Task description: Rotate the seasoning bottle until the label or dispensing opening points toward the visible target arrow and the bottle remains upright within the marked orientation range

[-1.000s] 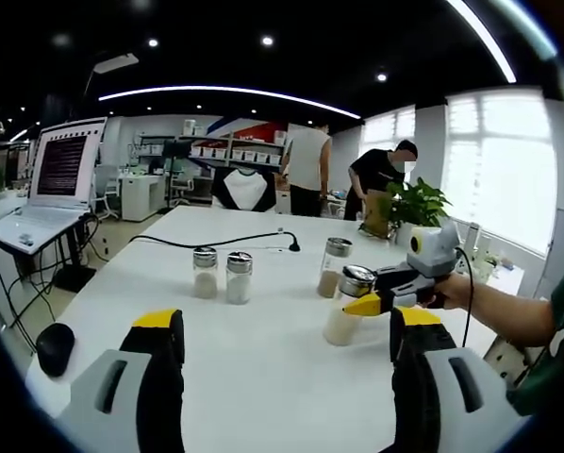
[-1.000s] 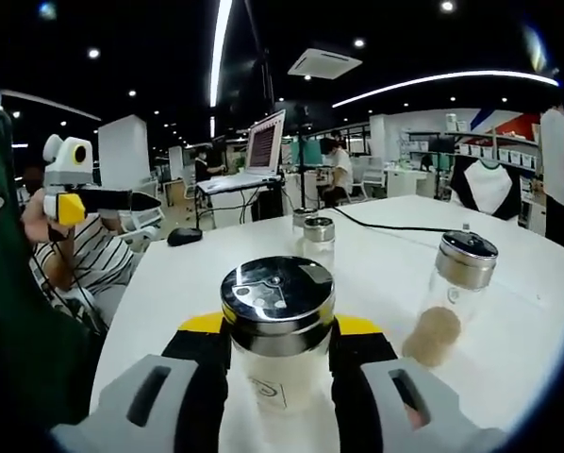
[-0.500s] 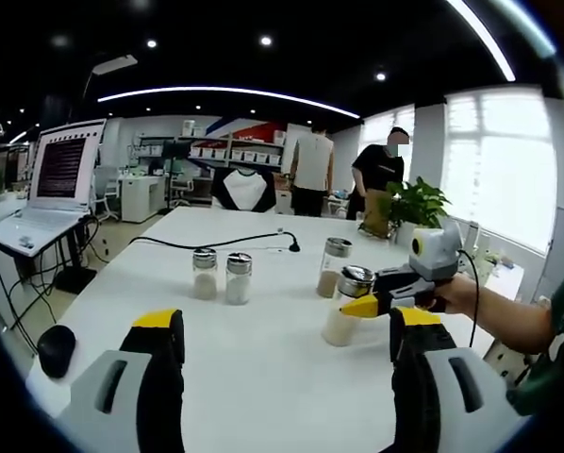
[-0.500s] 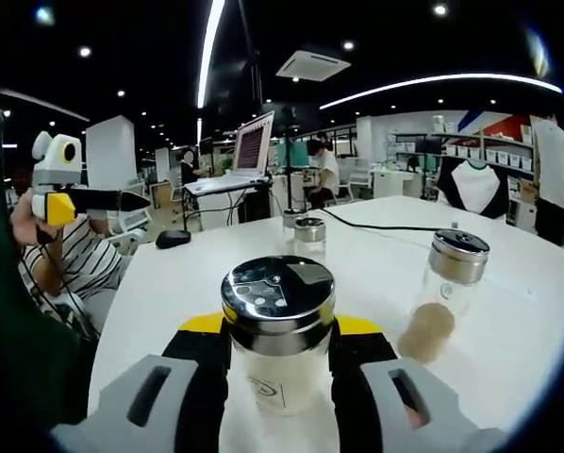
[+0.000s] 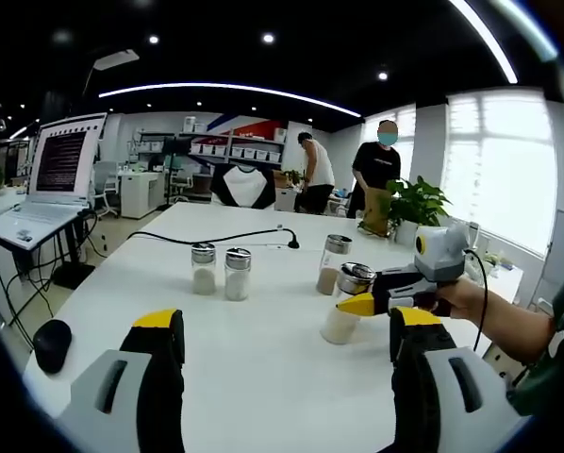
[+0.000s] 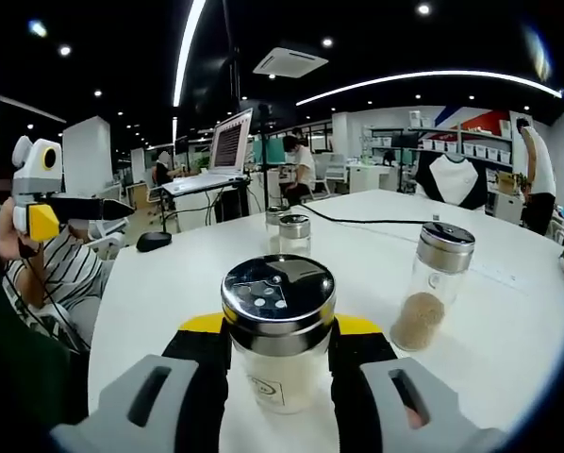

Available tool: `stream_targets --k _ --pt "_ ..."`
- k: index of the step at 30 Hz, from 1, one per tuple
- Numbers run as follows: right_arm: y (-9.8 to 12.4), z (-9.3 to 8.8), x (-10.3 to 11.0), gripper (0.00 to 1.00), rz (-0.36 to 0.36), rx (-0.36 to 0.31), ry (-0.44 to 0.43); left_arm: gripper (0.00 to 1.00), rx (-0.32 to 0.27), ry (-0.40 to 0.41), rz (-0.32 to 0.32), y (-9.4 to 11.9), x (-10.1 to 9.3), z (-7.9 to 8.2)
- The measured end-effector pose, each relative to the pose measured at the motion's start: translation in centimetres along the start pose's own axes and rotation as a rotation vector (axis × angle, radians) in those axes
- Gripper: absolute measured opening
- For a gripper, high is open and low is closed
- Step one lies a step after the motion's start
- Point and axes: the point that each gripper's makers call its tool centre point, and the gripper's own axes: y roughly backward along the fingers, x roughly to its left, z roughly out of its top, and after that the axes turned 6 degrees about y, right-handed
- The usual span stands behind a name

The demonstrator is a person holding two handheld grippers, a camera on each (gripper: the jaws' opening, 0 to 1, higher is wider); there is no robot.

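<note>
One seasoning bottle (image 6: 277, 344) stands upright on the white table (image 6: 508, 340), clamped between the jaws of your right gripper (image 6: 277, 377); the grip sits low on the glass body, which keeps the shaker lid (image 6: 277, 294) and its holes visible for judging direction as you turn it. No target arrow is discernible on the tabletop. Your left gripper (image 5: 277, 377) hangs released, jaws apart, well clear of the work. Three other bottles stay out of the turning path: one (image 6: 433, 297) nearby, a pair (image 5: 218, 271) further off.
</note>
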Motion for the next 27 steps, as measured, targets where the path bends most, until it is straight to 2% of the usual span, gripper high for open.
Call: stream_targets --k 27 --pt "0.05 -0.14 -0.28 0.39 -0.226 0.022 -0.08 0.95 0.008 0.0 -0.006 -0.03 -0.06 -0.27"
